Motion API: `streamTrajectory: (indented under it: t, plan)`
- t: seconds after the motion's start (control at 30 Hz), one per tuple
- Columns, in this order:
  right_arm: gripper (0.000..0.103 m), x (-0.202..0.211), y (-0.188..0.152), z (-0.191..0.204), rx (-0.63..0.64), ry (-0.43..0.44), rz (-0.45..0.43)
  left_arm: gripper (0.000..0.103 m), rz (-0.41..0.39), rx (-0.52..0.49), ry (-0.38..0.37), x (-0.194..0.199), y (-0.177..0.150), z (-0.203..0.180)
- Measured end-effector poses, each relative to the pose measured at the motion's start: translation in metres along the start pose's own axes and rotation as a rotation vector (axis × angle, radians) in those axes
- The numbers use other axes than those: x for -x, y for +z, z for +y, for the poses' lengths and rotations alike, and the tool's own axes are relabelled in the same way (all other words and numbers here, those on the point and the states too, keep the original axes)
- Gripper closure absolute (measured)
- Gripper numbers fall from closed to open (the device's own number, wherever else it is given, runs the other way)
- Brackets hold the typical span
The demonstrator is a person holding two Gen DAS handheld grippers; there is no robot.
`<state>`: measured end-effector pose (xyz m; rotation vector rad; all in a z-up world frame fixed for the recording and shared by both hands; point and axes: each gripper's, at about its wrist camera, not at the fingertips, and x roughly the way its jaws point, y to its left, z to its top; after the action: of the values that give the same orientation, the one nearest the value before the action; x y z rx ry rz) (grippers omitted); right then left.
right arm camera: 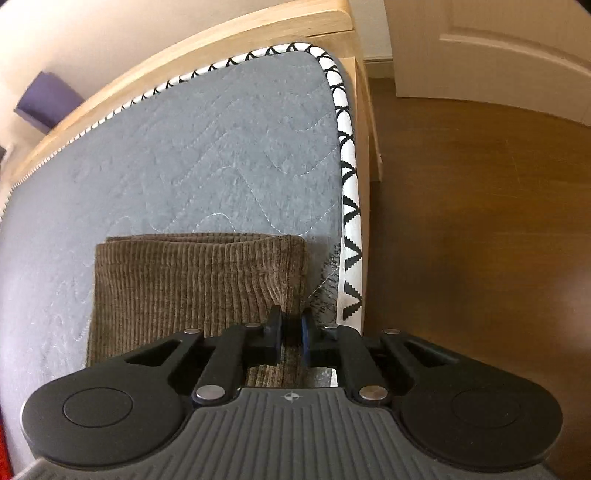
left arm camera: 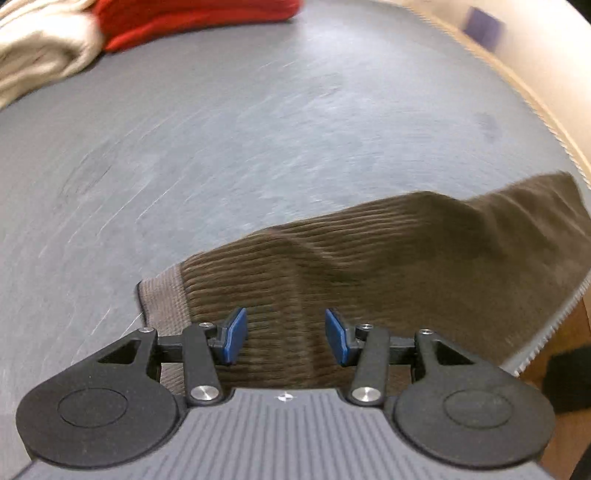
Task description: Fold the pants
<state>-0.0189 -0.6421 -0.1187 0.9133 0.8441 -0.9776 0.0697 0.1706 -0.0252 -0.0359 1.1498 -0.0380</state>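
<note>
Grey quilted mattress (right arm camera: 207,147) carried the brown corduroy pants (right arm camera: 192,288), folded near its corner. Your left tongs (left arm camera: 286,336) hung apart above them; your right tongs (right arm camera: 291,332) pinched their limp, grippy edge.

The left gripper (left arm camera: 285,334) is held above brown corduroy pants (left arm camera: 388,266) spread on a grey mattress (left arm camera: 240,147), its jaws parted and clear of the cloth. Red (left arm camera: 192,18) and cream clothes (left arm camera: 40,55) are seen far off.
</note>
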Motion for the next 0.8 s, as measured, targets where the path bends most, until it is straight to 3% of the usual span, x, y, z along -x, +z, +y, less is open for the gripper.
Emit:
streamTrajectory:
  t: [0.07, 0.13, 0.23, 0.3, 0.37, 0.47, 0.67, 0.8]
  plan:
    - [0.080, 0.017, -0.005, 0.020, 0.097, -0.090, -0.106, 0.051, 0.019, 0.040, 0.017, -0.004, -0.002, 0.007]
    - [0.068, 0.035, -0.010, 0.041, 0.187, -0.111, -0.228, 0.051, 0.014, 0.070, 0.022, -0.005, 0.001, 0.011]
    - [0.060, 0.044, -0.016, 0.076, 0.309, -0.015, -0.326, 0.051, 0.019, 0.107, 0.038, -0.009, 0.002, 0.017]
    - [0.060, 0.038, -0.021, 0.098, 0.380, 0.070, -0.312, 0.052, 0.057, 0.132, 0.061, -0.020, -0.001, 0.027]
    - [0.059, 0.025, -0.025, 0.118, 0.414, 0.178, -0.240, 0.067, 0.188, 0.187, 0.130, -0.050, -0.010, 0.047]
    - [0.052, -0.001, -0.026, 0.142, 0.416, 0.255, -0.143, 0.066, 0.188, 0.206, 0.118, -0.053, -0.012, 0.054]
    - [0.050, -0.049, -0.023, 0.174, 0.409, 0.232, -0.071, 0.061, 0.181, 0.180, 0.159, -0.052, -0.011, 0.041]
    - [0.050, -0.066, -0.025, 0.189, 0.413, 0.179, -0.106, 0.055, 0.191, 0.161, 0.168, -0.059, -0.009, 0.037]
